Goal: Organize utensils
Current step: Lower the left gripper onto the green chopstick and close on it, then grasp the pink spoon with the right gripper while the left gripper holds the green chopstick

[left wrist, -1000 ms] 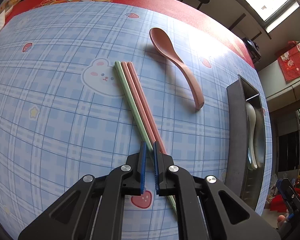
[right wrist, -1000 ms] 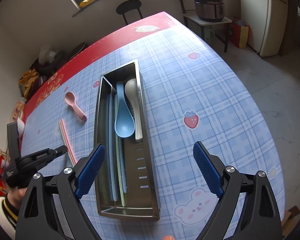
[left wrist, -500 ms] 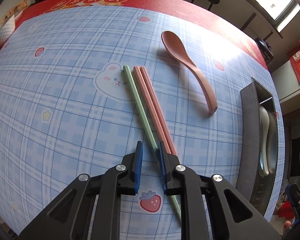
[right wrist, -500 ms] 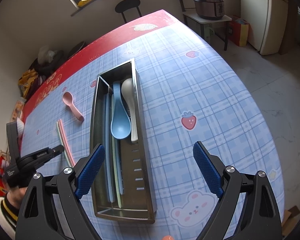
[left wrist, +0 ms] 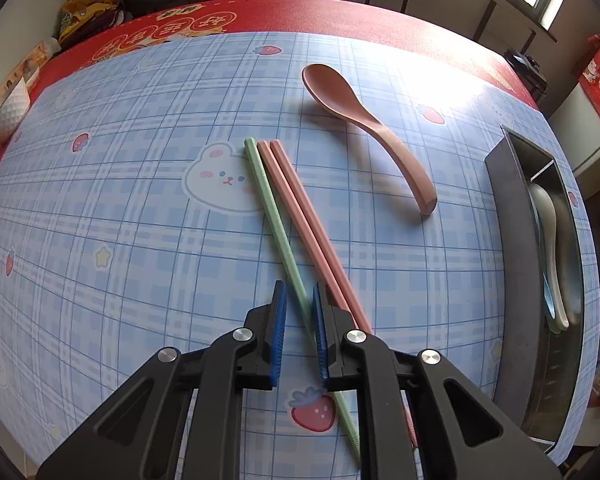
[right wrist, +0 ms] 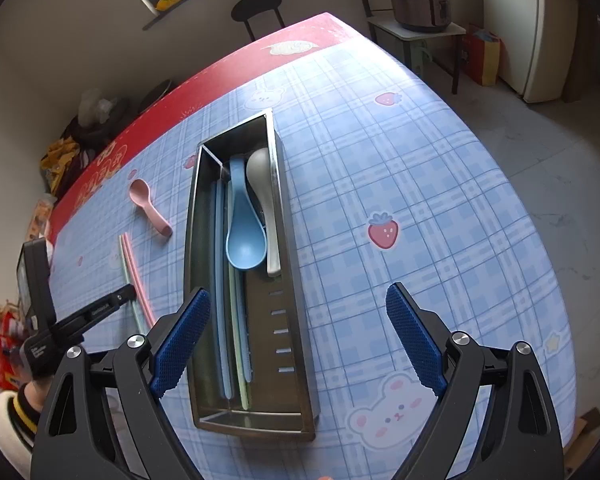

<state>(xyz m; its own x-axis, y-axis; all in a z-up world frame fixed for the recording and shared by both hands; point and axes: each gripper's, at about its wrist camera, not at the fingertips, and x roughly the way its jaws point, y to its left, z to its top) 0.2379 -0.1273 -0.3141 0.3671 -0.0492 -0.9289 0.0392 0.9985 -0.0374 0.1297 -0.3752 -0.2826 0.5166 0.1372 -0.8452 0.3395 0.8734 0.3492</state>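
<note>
The tablecloth [left wrist: 100, 208] lay bare on the far side of the chopsticks, open room for a hand to come down there. Toward the tray, the two pink chopsticks [left wrist: 300, 216] lay tight against the green chopstick [left wrist: 268, 204] at their far ends, leaving almost no gap on that side. Beyond them the pink spoon [left wrist: 364, 120] lay apart, with a clear strip of cloth between it and the metal tray [right wrist: 296, 320]. Inside the tray, the blue spoon [right wrist: 244, 240] and white spoon [right wrist: 268, 204] crowded the far half, chopsticks filling its left side.
</note>
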